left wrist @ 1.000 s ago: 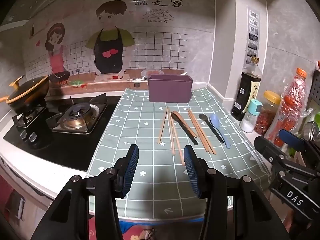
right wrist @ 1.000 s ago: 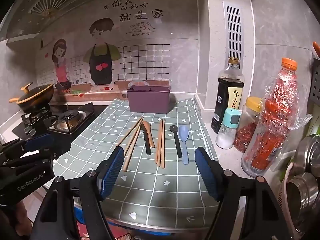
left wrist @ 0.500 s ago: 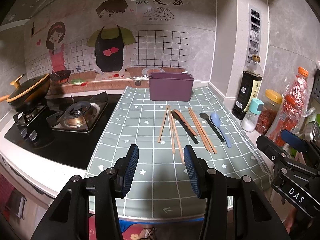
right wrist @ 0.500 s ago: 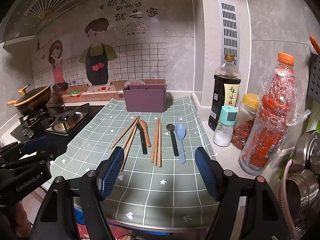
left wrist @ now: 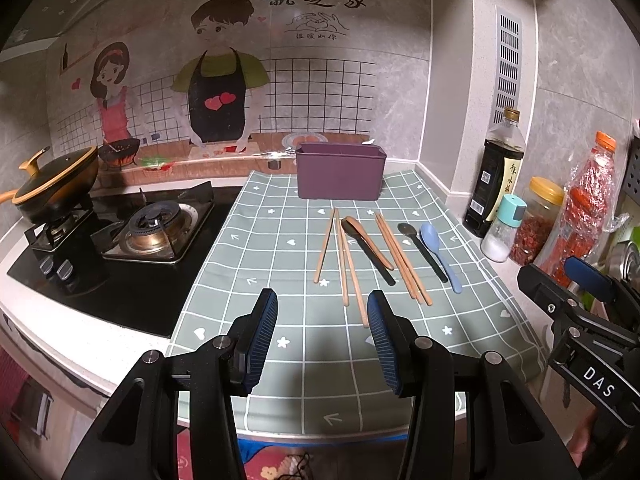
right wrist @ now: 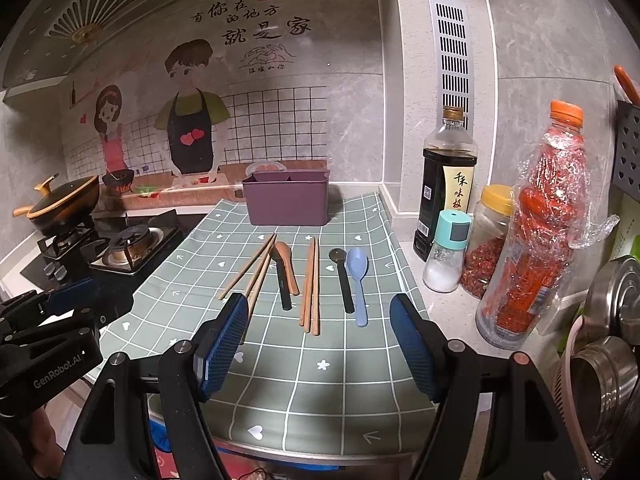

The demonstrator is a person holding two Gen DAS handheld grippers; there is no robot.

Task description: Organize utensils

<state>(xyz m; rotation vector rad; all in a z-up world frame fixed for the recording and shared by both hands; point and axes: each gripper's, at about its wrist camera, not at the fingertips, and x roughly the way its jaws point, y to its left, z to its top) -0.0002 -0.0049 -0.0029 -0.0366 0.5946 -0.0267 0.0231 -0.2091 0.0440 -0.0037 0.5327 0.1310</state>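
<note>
Several wooden chopsticks (left wrist: 344, 256) (right wrist: 310, 284) lie on the green checked mat (left wrist: 280, 248) (right wrist: 320, 364), beside a brown spoon (left wrist: 368, 240) (right wrist: 289, 266), two black spoons (left wrist: 422, 250) (right wrist: 344, 280) and a blue spoon (left wrist: 438, 252) (right wrist: 358, 276). A purple utensil box (left wrist: 340, 176) (right wrist: 286, 198) stands upright at the mat's far end. My left gripper (left wrist: 322, 340) hovers open over the mat's near edge, short of the chopstick tips. My right gripper (right wrist: 318, 348) is open wider, also near the front edge, with nothing between its fingers.
A gas stove (left wrist: 152, 228) (right wrist: 124, 246) with a lidded pan (left wrist: 52, 188) sits left of the mat. Along the right wall stand a soy sauce bottle (right wrist: 446, 184), a salt shaker (right wrist: 446, 252), a chilli jar (right wrist: 488, 240), a wrapped red bottle (right wrist: 536, 232) and steel bowls (right wrist: 608, 340).
Both grippers have eased back and slightly upward from the utensils, which look a little farther away. Their openings are unchanged and no utensil has moved.
</note>
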